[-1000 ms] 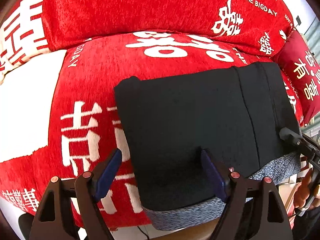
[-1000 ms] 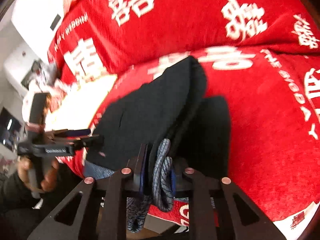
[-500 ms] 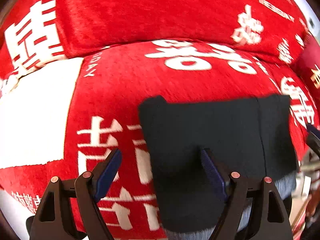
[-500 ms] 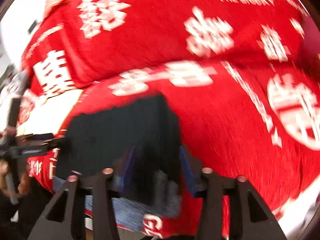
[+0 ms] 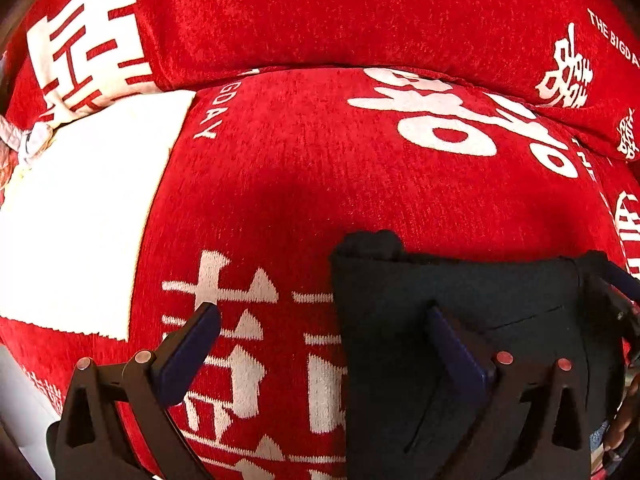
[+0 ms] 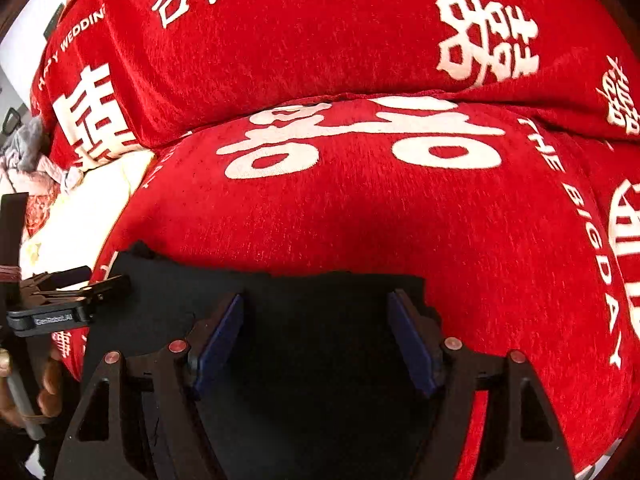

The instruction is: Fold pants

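Observation:
The black pants [image 5: 460, 320] lie folded into a compact rectangle on the red sofa seat [image 5: 320, 184]. They also show in the right wrist view [image 6: 312, 344]. My left gripper [image 5: 324, 328] is open, its right finger over the pants' left part and its left finger over the red cover. My right gripper [image 6: 316, 328] is open, both fingers spread over the pants' right part, holding nothing. The left gripper also shows in the right wrist view [image 6: 68, 296] at the pants' left edge.
The seat cover is red with large white characters. A red back cushion [image 6: 320, 32] rises behind the seat. A white patch of the cover [image 5: 80, 220] lies left of the pants. Crumpled clothes [image 6: 28, 160] lie at the far left.
My right gripper let go of the pants' grey waistband edge and opened; the lifted layer now lies flat. Both grippers pulled back toward the seat's front edge.

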`<state>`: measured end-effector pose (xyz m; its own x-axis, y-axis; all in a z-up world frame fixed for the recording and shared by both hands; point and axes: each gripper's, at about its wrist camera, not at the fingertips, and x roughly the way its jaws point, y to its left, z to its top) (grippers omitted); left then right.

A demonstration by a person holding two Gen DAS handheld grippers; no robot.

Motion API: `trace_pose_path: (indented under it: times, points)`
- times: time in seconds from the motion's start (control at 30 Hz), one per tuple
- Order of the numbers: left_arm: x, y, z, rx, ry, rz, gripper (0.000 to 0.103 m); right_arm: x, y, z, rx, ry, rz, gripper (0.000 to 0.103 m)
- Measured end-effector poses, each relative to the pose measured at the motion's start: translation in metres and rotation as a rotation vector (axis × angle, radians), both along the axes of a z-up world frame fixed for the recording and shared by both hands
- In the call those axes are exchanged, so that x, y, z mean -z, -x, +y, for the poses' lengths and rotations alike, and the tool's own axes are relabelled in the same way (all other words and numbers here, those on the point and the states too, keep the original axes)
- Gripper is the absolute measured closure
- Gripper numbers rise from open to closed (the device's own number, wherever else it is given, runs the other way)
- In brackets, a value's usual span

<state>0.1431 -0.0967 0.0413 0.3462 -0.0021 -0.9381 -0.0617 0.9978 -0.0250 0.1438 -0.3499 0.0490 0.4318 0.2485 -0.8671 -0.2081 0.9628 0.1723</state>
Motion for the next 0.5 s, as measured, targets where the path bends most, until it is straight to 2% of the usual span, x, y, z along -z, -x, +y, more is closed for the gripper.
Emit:
trace_pose_path:
  times: [0.13,0.33,0.43,0.5]
  points:
    - [-0.007,0.002,0.005,-0.010,0.025,0.011,0.000,0.001,0.004,0.005,-0.034,0.049,-0.017,0.026]
    - [-0.022,0.039,0.003,0.012,0.049,-0.007,0.000,0.005,0.005,0.006,-0.047,0.079,-0.023,0.026]
    - [-0.030,0.061,0.001,0.038,0.052,-0.021,0.000,-0.010,0.016,0.016,-0.027,0.175,-0.027,0.024]
    - [-0.036,0.076,0.001,0.055,0.040,-0.039,0.000,-0.028,0.041,0.027,-0.059,0.196,-0.089,0.024]
